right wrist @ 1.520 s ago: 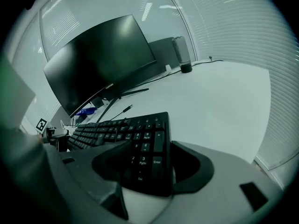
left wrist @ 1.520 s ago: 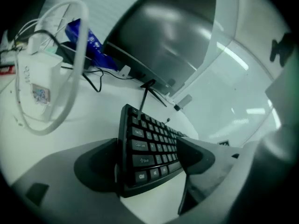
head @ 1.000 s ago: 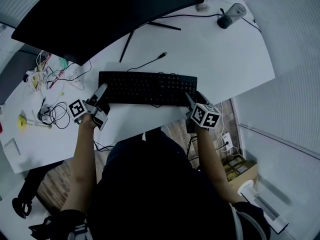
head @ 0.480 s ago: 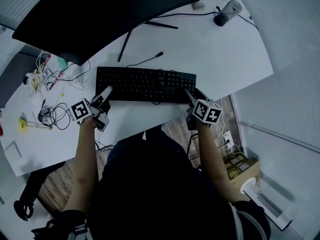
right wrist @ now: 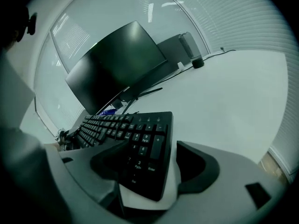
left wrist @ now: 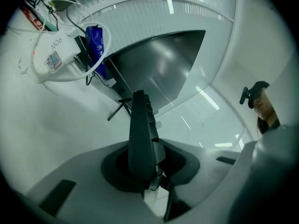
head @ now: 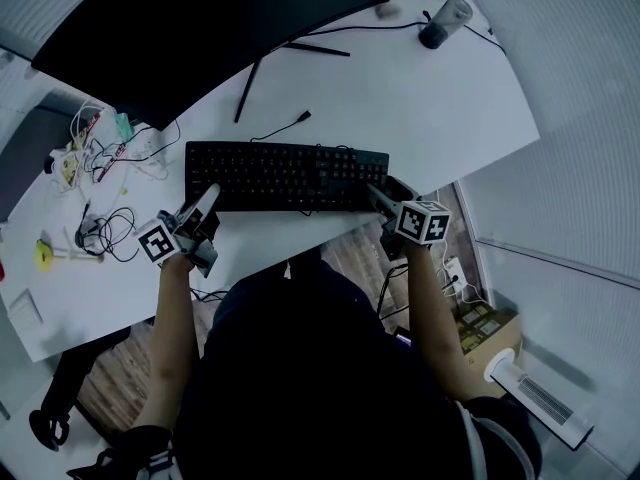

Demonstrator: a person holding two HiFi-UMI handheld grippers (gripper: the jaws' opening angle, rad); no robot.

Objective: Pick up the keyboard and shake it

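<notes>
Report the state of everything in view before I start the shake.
left gripper: jaws have just been closing, now clamped on the left end of the keyboard.
right gripper: jaws have just been opening, open around the keyboard's right end.
keyboard: gripped at the left end only.
keyboard cable: unplugged, plug lying loose on the desk.
monitor: screen dark.

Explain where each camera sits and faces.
Head view: on the person's head, facing steeply down at the desk; forearms, left gripper and right gripper show.
Left gripper view: on that gripper, looking along jaws just closed on the keyboard's end.
Right gripper view: likewise; its jaws, just opening, flank the keyboard's other end.
All share keyboard and monitor.
</notes>
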